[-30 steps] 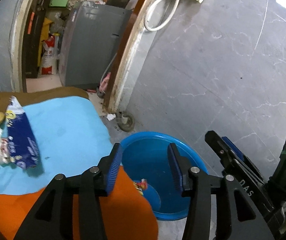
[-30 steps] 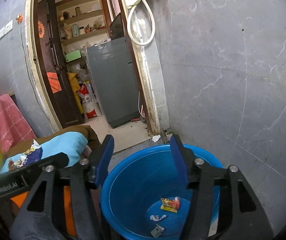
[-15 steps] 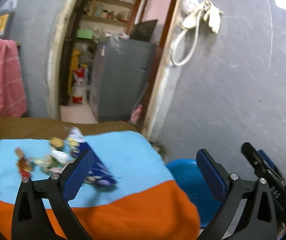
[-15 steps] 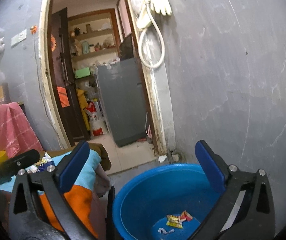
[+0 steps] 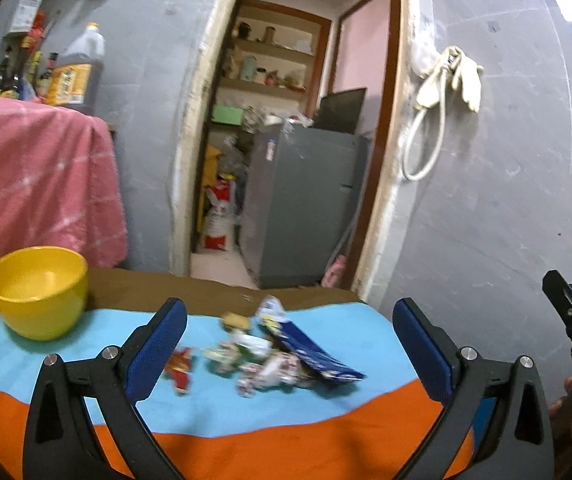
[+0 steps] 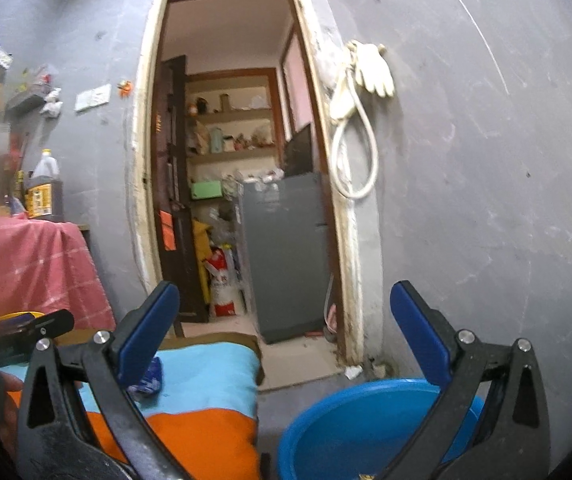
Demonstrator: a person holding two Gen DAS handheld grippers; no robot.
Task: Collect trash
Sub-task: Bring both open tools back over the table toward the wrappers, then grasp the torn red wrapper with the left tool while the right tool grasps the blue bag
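Observation:
A pile of wrappers point(image 5: 261, 360) lies on the blue and orange cloth point(image 5: 245, 420), with a dark blue snack packet point(image 5: 310, 354) on its right and a red wrapper point(image 5: 179, 368) on its left. My left gripper point(image 5: 286, 344) is wide open and empty, level with the pile and a little short of it. My right gripper point(image 6: 283, 336) is wide open and empty above the blue tub point(image 6: 350, 428). The blue packet also shows in the right wrist view point(image 6: 147, 378).
A yellow bowl point(image 5: 37, 290) stands at the cloth's far left. A pink cloth point(image 5: 33, 176) covers a stand behind it, with bottles point(image 5: 75, 72) on top. An open doorway point(image 5: 286, 160) shows a grey cabinet point(image 5: 302, 200). A hose and gloves point(image 5: 446, 80) hang on the grey wall.
Both grippers have opened wide. My left gripper has swung left from over the tub to face the wrapper pile. My right gripper has tilted upward, so the tub sits lower in view.

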